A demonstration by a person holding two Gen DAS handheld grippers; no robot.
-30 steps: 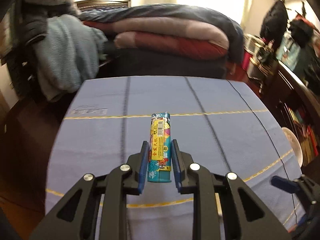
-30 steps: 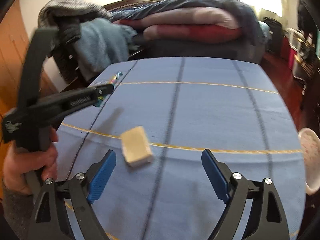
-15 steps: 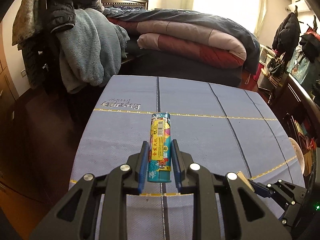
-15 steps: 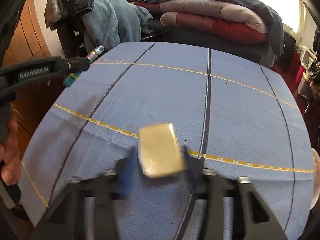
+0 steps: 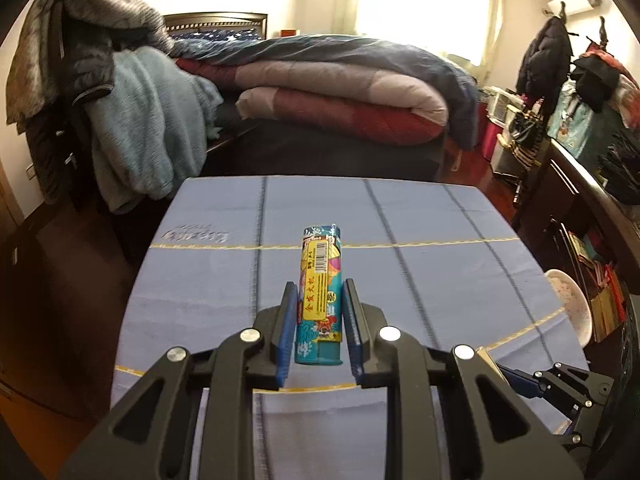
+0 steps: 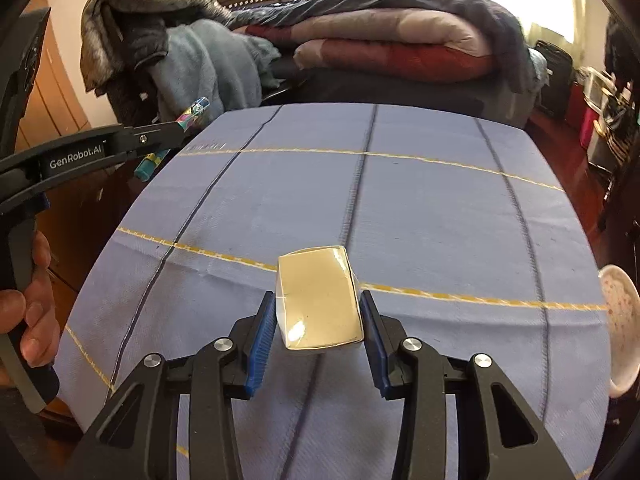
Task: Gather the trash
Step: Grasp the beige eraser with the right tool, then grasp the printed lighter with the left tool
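Observation:
A colourful teal packet with a yellow barcode label (image 5: pixel 320 280) is clamped upright-on between the blue pads of my left gripper (image 5: pixel 318 292), held above the blue tablecloth (image 5: pixel 440 260). In the right wrist view the same left gripper (image 6: pixel 180 128) reaches in from the left, the packet (image 6: pixel 194 110) sticking out past its tips. My right gripper (image 6: pixel 317 296) is shut on a small shiny gold box (image 6: pixel 316 320), both pads pressing its sides just over the cloth (image 6: pixel 440 220). The left wrist view catches the right gripper (image 5: pixel 520 376) at bottom right.
A white speckled bowl-like container (image 6: pixel 618 320) sits off the table's right edge (image 5: pixel 568 304). Behind the table are a bed with folded quilts (image 5: pixel 340 96) and a chair draped with clothes (image 5: pixel 132 120). A hand (image 6: pixel 32 320) grips the left handle.
My right gripper closed from wide open onto the gold box that lay on the cloth. My left gripper, still holding the packet, lifted and drew back from the table.

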